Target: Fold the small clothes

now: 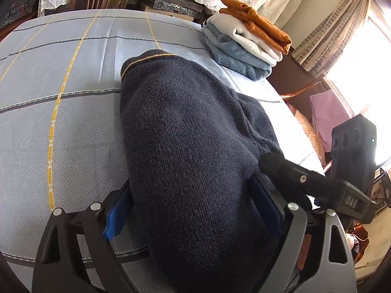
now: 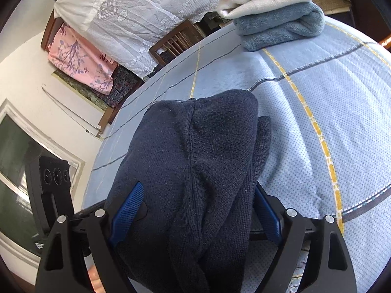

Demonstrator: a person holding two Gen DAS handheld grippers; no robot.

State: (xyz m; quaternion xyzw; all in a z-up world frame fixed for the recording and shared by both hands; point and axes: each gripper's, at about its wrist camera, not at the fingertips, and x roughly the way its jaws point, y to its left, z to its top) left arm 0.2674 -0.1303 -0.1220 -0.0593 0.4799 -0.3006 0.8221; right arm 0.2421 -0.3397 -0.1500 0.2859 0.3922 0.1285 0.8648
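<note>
Left hand-held gripper (image 1: 193, 210): jaws wide apart, straddling the near end of the navy sweater (image 1: 190, 134), pads not visibly pressing. Right hand-held gripper (image 2: 195, 210): likewise spread around bunched knit. Sweater lies mid-frame on the checked counter (image 1: 73, 112), probably positioned for a fold. Folded stack (image 1: 244, 41) waits upper right.

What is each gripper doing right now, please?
Left gripper: jaws wide, navy sweater bunched between them; a firm grip cannot be told.
Right gripper: the same.
</note>
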